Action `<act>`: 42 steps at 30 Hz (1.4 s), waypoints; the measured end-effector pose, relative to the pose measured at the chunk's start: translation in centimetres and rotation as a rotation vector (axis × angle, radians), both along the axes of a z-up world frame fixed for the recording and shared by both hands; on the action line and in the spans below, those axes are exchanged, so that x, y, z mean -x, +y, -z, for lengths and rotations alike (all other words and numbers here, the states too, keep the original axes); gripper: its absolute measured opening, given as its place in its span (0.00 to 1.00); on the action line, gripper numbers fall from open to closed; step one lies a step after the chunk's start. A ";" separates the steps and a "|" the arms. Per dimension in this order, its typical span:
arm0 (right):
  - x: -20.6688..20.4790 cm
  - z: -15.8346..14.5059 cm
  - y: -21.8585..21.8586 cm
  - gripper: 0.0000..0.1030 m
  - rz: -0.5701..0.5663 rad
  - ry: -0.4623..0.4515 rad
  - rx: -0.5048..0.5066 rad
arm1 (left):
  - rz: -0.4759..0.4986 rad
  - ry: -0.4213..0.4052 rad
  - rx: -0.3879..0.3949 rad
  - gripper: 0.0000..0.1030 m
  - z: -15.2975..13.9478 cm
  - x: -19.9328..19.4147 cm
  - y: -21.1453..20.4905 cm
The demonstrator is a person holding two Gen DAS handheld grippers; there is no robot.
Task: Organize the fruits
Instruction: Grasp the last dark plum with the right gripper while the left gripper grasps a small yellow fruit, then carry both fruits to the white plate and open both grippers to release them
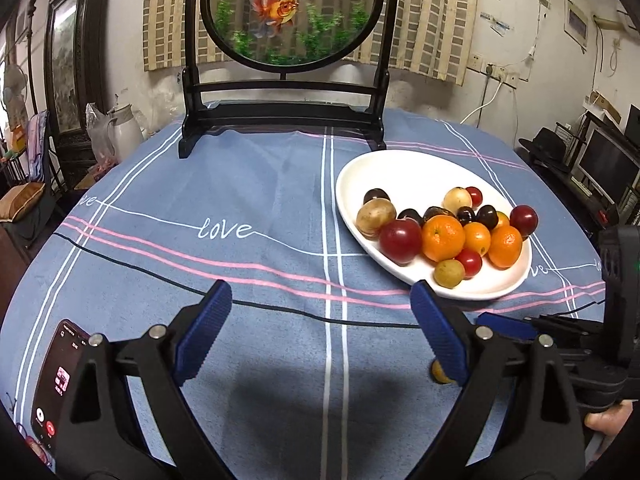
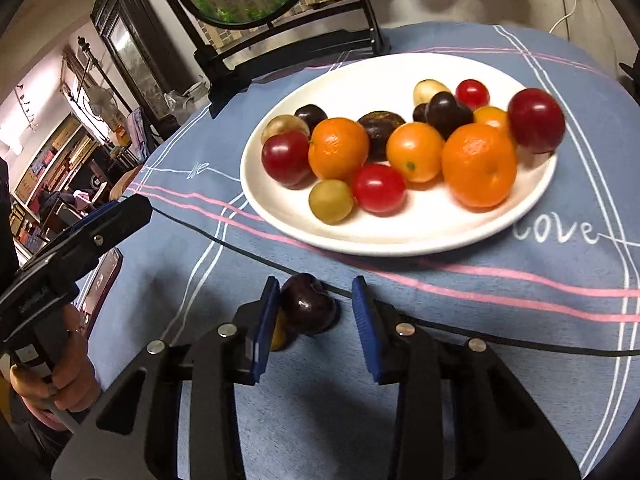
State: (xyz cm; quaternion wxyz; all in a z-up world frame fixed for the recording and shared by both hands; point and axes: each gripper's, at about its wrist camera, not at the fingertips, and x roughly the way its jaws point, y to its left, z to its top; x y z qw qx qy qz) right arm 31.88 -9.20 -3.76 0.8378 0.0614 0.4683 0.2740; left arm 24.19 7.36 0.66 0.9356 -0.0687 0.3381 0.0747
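Note:
A white oval plate (image 1: 400,168) (image 2: 400,236) holds several fruits: oranges (image 1: 443,238) (image 2: 479,165), red plums (image 1: 401,240) (image 2: 536,118), dark plums and small yellow-green fruits. A dark plum (image 2: 310,308) lies on the cloth in front of the plate, with a small yellow fruit (image 2: 278,334) (image 1: 440,372) beside it. My right gripper (image 2: 316,316) is open, its blue pads either side of the dark plum, the left pad close against it. My left gripper (image 1: 320,320) is open and empty over bare cloth, left of the plate.
A blue striped tablecloth (image 1: 240,184) covers the round table. A dark wooden stand with a round goldfish screen (image 1: 286,12) stands at the back. A phone (image 1: 54,384) lies at the near left edge. A white kettle (image 1: 124,128) sits beyond the far left edge.

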 end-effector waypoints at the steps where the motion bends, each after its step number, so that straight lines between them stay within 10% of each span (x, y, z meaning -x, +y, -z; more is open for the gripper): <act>1: 0.0 0.2 0.3 0.37 -0.005 0.006 0.006 | -0.001 0.000 0.001 0.90 0.0 0.0 0.0; 14: 2.0 -4.0 -4.0 0.29 0.061 -0.085 -0.094 | 0.089 0.053 0.012 0.90 0.9 -0.4 -1.4; 22: 2.3 -3.9 -5.8 0.29 0.091 -0.071 -0.117 | 0.319 0.064 -0.161 0.88 2.9 0.3 -7.6; 42: 2.2 -4.4 -6.1 0.29 0.114 -0.077 -0.138 | 0.461 0.162 -0.104 0.32 5.8 -1.0 -9.5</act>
